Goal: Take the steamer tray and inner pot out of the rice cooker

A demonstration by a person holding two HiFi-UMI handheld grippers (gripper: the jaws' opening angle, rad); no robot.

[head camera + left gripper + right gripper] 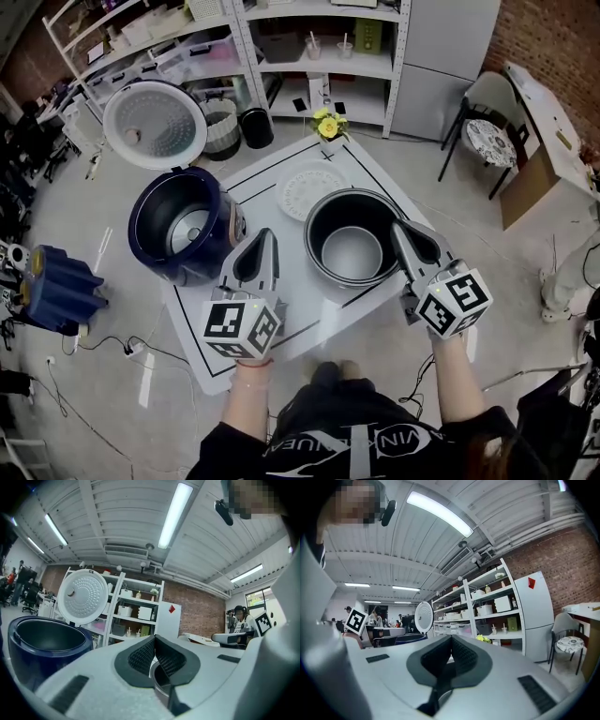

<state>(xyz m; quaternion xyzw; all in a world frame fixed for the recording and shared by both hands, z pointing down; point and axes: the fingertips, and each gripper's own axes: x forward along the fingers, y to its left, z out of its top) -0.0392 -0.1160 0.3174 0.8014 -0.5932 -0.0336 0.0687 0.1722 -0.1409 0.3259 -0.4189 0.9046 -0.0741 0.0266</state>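
Rice cooker (178, 225) stands at left, lid up and cavity bare. Left tongs (266, 236) are closed on nothing. Steamer tray (307, 190) lies far on the tabletop (300, 314), inner pot (352, 239) beside it. Right tongs (397, 231) are closed and empty, so the task looks done.

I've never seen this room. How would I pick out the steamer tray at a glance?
Start at the white table with black lines, next to the dark blue rice cooker. On it stands the deep, dark inner pot; just behind it, toward the yellow flowers, lies the steamer tray. It is the only flat, white, round thing lying on the table.
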